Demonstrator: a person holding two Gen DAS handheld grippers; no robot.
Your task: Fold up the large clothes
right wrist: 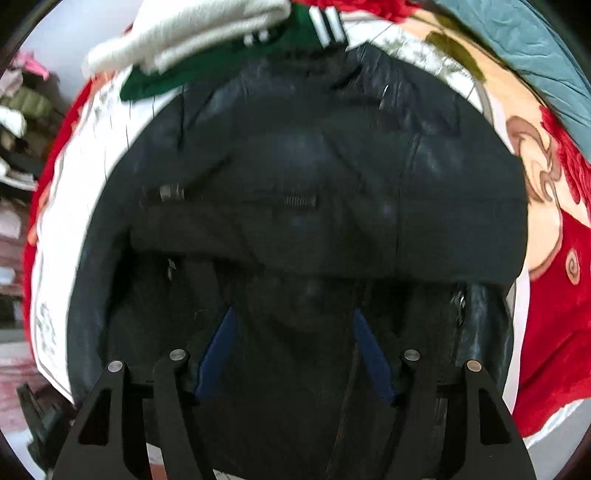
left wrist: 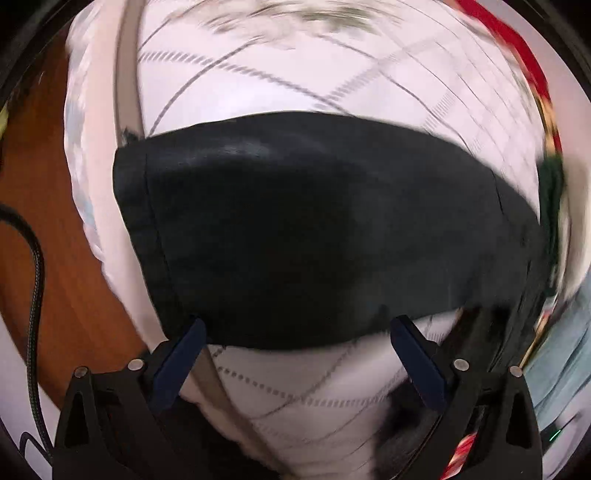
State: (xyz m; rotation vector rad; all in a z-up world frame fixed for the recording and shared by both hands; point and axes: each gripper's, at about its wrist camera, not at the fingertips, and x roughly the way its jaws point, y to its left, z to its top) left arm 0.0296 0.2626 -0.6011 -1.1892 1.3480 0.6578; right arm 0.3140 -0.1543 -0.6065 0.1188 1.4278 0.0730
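A large black garment (left wrist: 314,229) lies across a white sheet with thin grid lines (left wrist: 258,85). In the left wrist view one long flat part of it, with a stitched hem at its left end, runs from side to side. My left gripper (left wrist: 298,326) points down over its near edge, jaws wide open, a blue fingertip (left wrist: 194,332) at each side of the cloth. In the right wrist view the black garment (right wrist: 314,177) shows a zip, folds and a bunched lower part. My right gripper (right wrist: 294,319) hangs right over that bunch, jaws partly apart, with dark fabric between the blue fingers (right wrist: 218,350).
A white cloth (right wrist: 192,33) and a green garment with white stripes (right wrist: 258,48) lie beyond the black one. A red flowered blanket (right wrist: 554,295) and a teal cloth (right wrist: 528,48) lie to the right. A brown wooden surface (left wrist: 55,229) and a black cable (left wrist: 37,280) are at the left.
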